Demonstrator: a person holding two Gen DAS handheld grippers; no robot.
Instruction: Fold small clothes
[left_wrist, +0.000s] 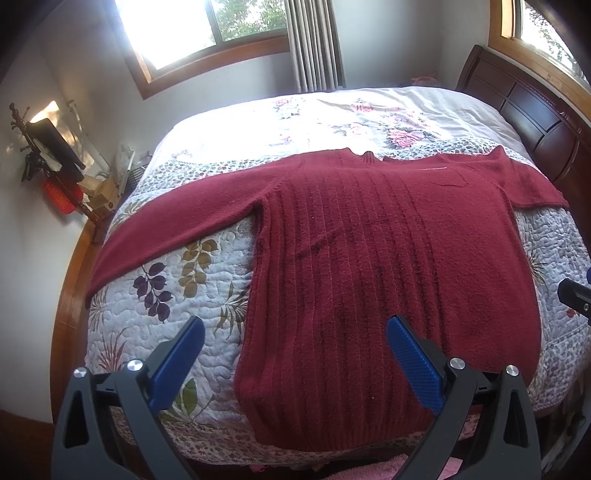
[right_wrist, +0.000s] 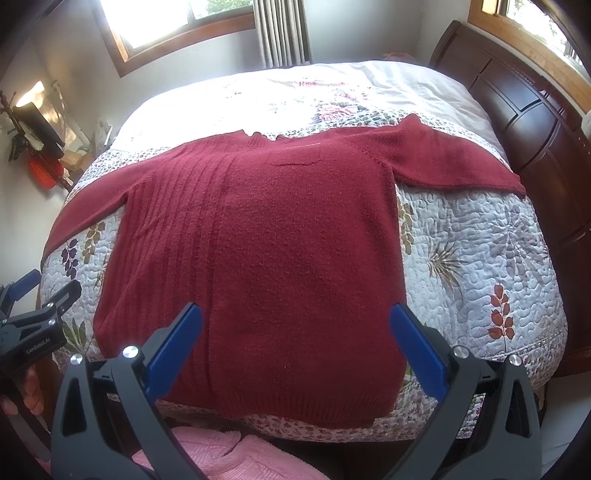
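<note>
No fold made: red sweater (left_wrist: 369, 277) lies flat on quilt (right_wrist: 480, 258), sleeves spread. Left gripper (left_wrist: 295, 354) and right gripper (right_wrist: 295, 343) hover over hem, jaws spread, empty.

Dark red ribbed sweater (left_wrist: 369, 266); white leaf-patterned quilt (left_wrist: 184, 295).

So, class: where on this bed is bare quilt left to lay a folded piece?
Free: the quilt right of the red sweater, below its right sleeve; the small patch under its left sleeve; and the far side toward the window. The middle is covered.
</note>
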